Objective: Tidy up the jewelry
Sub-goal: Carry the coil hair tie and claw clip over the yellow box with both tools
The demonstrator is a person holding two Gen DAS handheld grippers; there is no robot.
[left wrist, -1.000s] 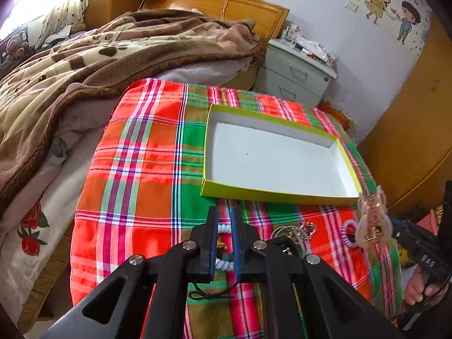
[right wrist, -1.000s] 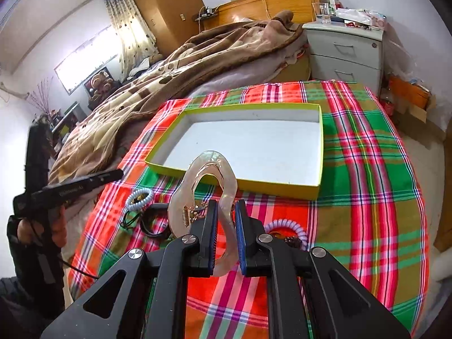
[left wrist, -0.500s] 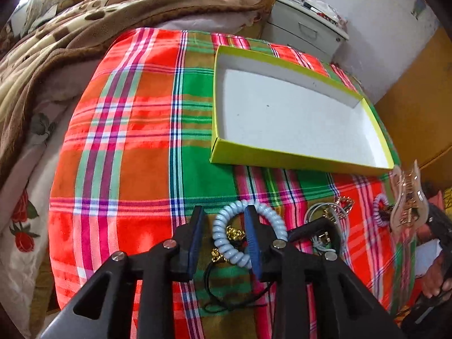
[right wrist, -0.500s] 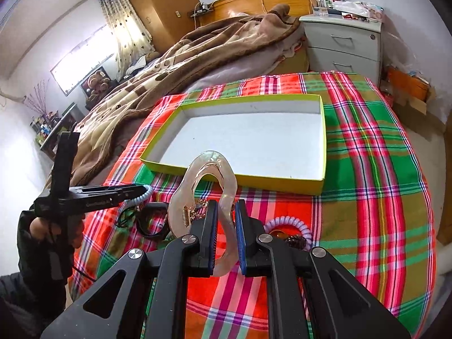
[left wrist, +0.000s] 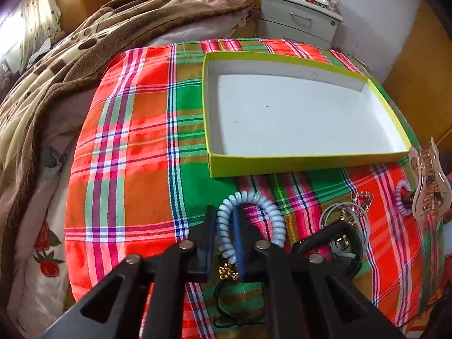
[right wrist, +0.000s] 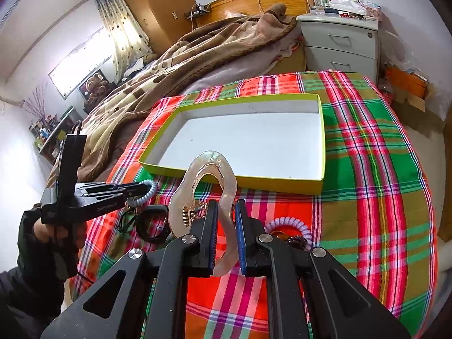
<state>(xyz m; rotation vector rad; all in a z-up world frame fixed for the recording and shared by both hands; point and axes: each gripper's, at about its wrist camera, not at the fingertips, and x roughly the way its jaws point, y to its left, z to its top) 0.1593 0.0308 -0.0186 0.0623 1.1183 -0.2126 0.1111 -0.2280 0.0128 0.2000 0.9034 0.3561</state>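
Note:
My left gripper is shut on a pale blue coil hair tie and holds it just above the plaid cloth; it also shows in the right wrist view. My right gripper is shut on a translucent pink hair claw clip, lifted before the box; the clip shows at the right in the left wrist view. The shallow yellow-green box with a white floor lies ahead, with nothing in it.
On the plaid cloth lie a black clip, silver rings, a lilac coil tie, dark beads and a thin black cord. A brown blanket and grey nightstand stand behind.
My left gripper opened over the blue coil tie, then closed on it and lifted it slightly. My right gripper kept the claw clip and barely moved.

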